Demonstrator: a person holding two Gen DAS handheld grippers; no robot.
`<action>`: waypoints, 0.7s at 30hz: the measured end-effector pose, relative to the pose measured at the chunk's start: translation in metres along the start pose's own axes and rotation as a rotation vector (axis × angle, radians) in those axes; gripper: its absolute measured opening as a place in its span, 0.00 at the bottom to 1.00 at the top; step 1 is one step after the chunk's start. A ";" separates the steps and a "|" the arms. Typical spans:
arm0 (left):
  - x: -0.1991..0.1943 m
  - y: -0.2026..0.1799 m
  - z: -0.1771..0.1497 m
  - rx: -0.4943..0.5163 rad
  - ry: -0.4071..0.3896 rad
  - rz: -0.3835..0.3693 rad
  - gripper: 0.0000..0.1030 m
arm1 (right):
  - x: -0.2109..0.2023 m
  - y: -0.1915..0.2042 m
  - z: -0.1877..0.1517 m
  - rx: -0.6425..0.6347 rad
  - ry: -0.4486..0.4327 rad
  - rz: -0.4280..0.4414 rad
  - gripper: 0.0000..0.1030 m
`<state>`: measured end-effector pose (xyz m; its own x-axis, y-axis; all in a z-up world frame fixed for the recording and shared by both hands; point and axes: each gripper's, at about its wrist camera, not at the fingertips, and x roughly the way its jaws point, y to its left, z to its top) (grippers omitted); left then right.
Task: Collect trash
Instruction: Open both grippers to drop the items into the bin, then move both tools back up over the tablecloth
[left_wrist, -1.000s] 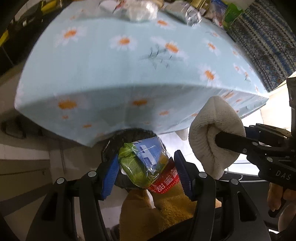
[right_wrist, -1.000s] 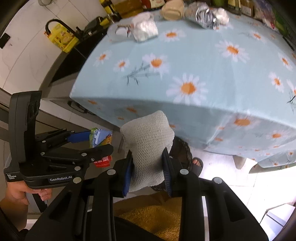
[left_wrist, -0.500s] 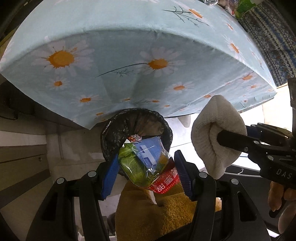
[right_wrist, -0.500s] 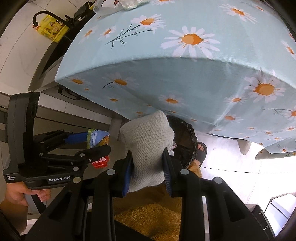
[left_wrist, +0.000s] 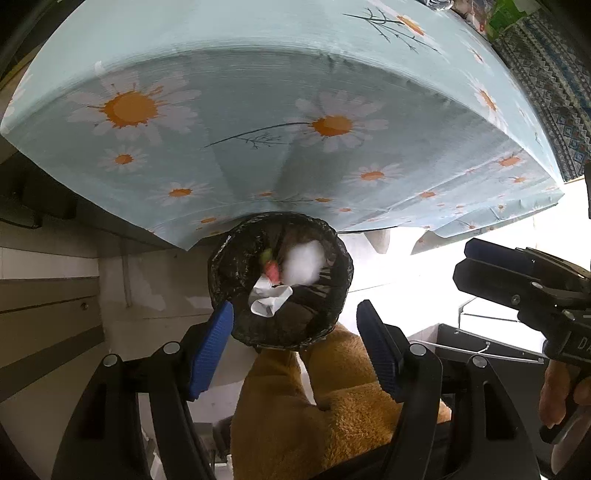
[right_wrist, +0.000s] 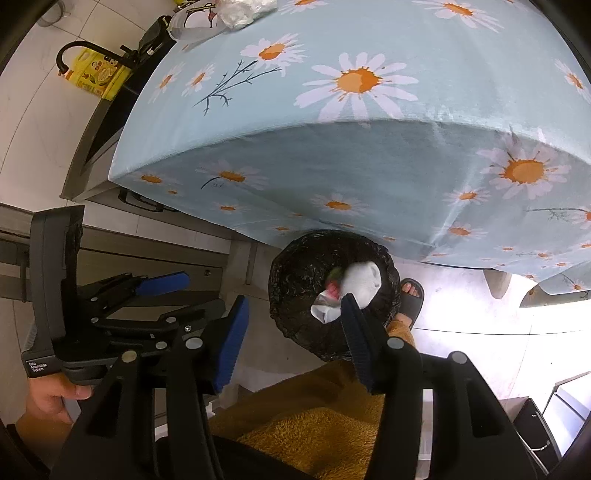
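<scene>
A black-lined trash bin (left_wrist: 221, 273) stands on the floor under the table edge; it also shows in the right wrist view (right_wrist: 291, 295). Inside lie a white knitted cloth (left_wrist: 304, 262) (right_wrist: 364, 282), a crumpled white paper (left_wrist: 267, 301) and a red-green wrapper (left_wrist: 271, 269). My left gripper (left_wrist: 295, 349) is open and empty, held above the bin. My right gripper (right_wrist: 295, 339) is open and empty over the bin's near side. It shows at the right in the left wrist view (left_wrist: 476, 260).
The table with a light blue daisy cloth (right_wrist: 369, 155) overhangs the bin. More trash lies at its far edge (right_wrist: 236, 13). A foot in a grey sandal (right_wrist: 410, 299) stands by the bin. A yellow container (right_wrist: 96, 75) sits on the counter at left.
Both grippers opened. The snack wrapper dropped from the left gripper and the white cloth from the right one; both now lie in the bin.
</scene>
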<state>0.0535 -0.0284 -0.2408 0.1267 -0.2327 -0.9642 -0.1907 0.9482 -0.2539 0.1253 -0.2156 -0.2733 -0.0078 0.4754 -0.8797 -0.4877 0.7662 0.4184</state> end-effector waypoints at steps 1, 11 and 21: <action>0.001 0.000 0.000 -0.002 0.001 0.000 0.65 | -0.001 0.000 0.001 0.001 -0.003 0.001 0.51; -0.012 -0.006 0.004 0.011 -0.024 -0.006 0.65 | -0.015 0.002 0.003 -0.016 -0.019 -0.019 0.51; -0.069 -0.015 0.005 0.050 -0.167 -0.084 0.65 | -0.073 0.026 0.005 -0.085 -0.167 -0.052 0.57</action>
<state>0.0520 -0.0254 -0.1697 0.3009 -0.2760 -0.9128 -0.1250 0.9375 -0.3247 0.1173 -0.2288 -0.1969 0.1607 0.5065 -0.8471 -0.5560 0.7556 0.3463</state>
